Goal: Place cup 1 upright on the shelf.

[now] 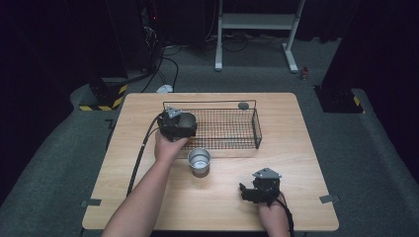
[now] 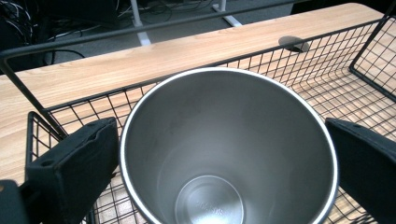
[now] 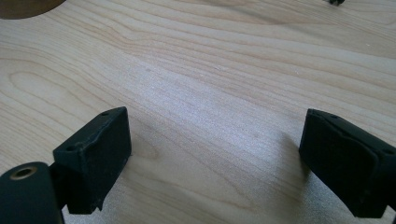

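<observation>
Now the left tool [image 2: 219, 154] grips a steel cup [image 2: 229, 144] over the basket [image 2: 327, 84].
Rigid, light, slick-walled; hold it mid-wall. The right tool [image 3: 215, 158] rests open on the desk [image 3: 210, 70].

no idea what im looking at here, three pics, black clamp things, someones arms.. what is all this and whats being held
There is no robot here. A person sits at a wooden table and holds a hand-operated clamp tool in each hand. The high view looks down from above. The other two pictures come from small cameras riding on each tool, looking out between its two black jaws.

The left tool is shut on a steel cup, held over the left end of a black wire basket. The right tool is open and holds nothing, low over bare wood. A second steel cup stands on the table just in front of the basket. A small dark round object lies behind the basket.
</observation>
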`<state>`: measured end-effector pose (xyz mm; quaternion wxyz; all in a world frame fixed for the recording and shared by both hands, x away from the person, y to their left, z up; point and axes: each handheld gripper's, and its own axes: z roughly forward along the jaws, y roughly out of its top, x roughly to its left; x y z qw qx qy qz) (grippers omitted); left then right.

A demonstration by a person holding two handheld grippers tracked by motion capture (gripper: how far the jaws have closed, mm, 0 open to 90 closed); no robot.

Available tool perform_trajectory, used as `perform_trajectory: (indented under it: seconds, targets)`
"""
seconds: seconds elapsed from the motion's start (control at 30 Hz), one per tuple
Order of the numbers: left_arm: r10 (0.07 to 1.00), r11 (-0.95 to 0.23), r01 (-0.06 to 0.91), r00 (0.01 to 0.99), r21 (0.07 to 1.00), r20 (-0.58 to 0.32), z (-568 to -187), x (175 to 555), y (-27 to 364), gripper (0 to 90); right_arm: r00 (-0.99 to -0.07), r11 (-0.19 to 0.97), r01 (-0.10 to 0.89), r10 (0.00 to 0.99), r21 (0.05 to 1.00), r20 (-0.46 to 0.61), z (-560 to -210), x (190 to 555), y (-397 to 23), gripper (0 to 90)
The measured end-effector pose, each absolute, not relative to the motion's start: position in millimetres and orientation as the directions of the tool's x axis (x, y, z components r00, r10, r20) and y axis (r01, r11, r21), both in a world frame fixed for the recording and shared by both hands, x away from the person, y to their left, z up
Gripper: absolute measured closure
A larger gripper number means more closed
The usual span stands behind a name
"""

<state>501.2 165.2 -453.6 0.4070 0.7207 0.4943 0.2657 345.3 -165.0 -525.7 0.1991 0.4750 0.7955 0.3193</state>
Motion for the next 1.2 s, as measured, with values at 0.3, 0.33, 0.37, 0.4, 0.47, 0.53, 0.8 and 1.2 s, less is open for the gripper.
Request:
perform_trajectory:
  seconds: [0.3,0.33,0.37,0.4,0.47,0.53,0.8,1.2]
  targets:
    - [0.929,-0.18,0.487,0.369,0.855,-0.015,-445,497,169,0.0,-0.468,0.342,0.629,0.884,0.698,-0.012,-526,345,-165,9.1]
    - [0.93,-0.177,0.49,0.367,0.853,-0.018,-445,496,169,0.0,-0.468,0.342,0.629,0.884,0.698,-0.012,-526,345,-165,9.1]
    - [0.932,-0.177,0.489,0.363,0.854,-0.014,-444,496,170,0.0,-0.468,0.343,0.629,0.884,0.698,-0.012,-526,345,-165,9.1]
    - [0.931,-0.179,0.487,0.364,0.855,-0.013,-442,495,171,0.0,-0.468,0.343,0.629,0.884,0.698,-0.012,-526,345,-165,9.1]
    - [0.932,-0.184,0.482,0.363,0.857,-0.004,-440,495,172,0.0,-0.468,0.343,0.629,0.884,0.698,-0.012,-526,345,-165,9.1]
    - [0.933,-0.181,0.48,0.36,0.858,-0.005,-437,494,174,0.0,-0.468,0.343,0.629,0.884,0.698,-0.012,-526,345,-165,9.1]
    - [0.935,-0.173,0.472,0.355,0.865,-0.006,-425,493,178,0.0,-0.468,0.343,0.629,0.884,0.698,-0.012,-526,345,-165,9.1]
    - [0.924,-0.196,0.485,0.382,0.852,-0.006,-422,477,176,0.0,-0.468,0.343,0.629,0.884,0.698,-0.012,-526,345,-165,9.1]
